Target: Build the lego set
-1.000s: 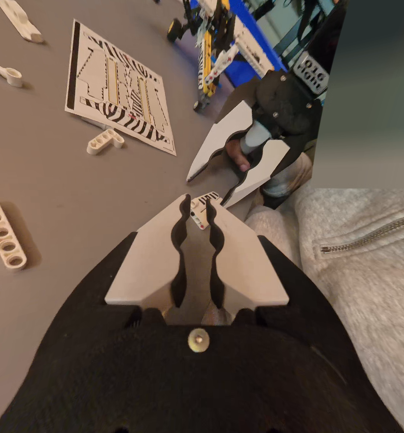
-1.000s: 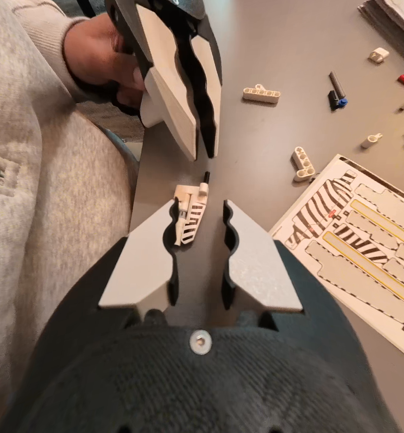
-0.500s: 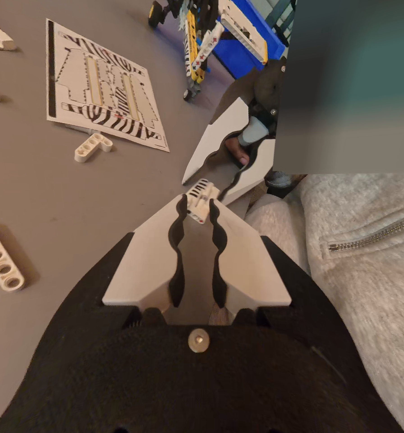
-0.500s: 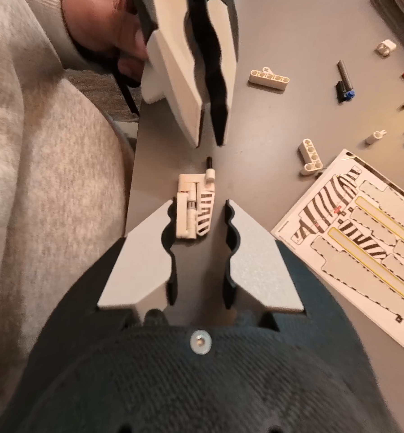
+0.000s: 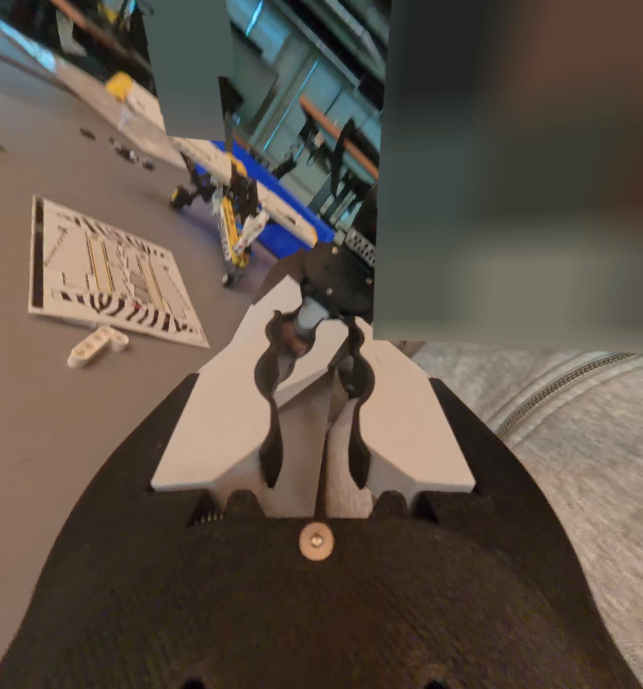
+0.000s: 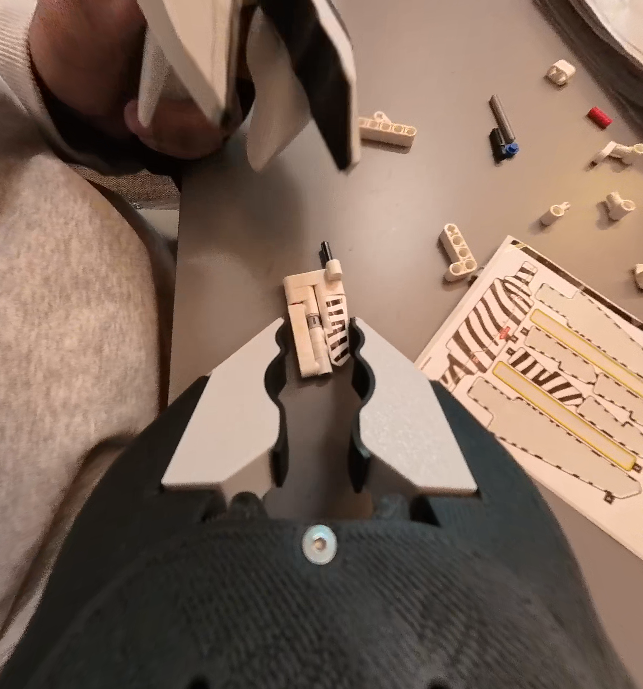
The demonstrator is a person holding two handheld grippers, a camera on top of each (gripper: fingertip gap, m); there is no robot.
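A small white lego assembly (image 6: 308, 335) with a zebra-striped sticker and a black pin lies on the grey table near its edge. My right gripper (image 6: 317, 324) is open, low over the table, its fingertips on either side of the assembly's near half. My left gripper (image 6: 301, 160) is open and empty, raised above the table beyond the assembly. In the left wrist view the left gripper (image 5: 312, 328) points at the right gripper's white fingers (image 5: 252, 335), and the assembly is hidden. A partly built yellow, black and white model (image 5: 234, 212) stands farther back.
A zebra sticker sheet (image 6: 536, 373) lies to the right. Loose pieces lie beyond it: an L-beam (image 6: 458, 257), a white beam (image 6: 387, 130), a black axle with a blue pin (image 6: 500, 126), a red piece (image 6: 599, 117). The person's grey sweater (image 6: 51, 298) borders the table edge. A blue bin (image 5: 286, 223) sits behind the model.
The left gripper has lifted and tilted up off the assembly. The right gripper has moved forward, so the assembly now lies between its fingertips.
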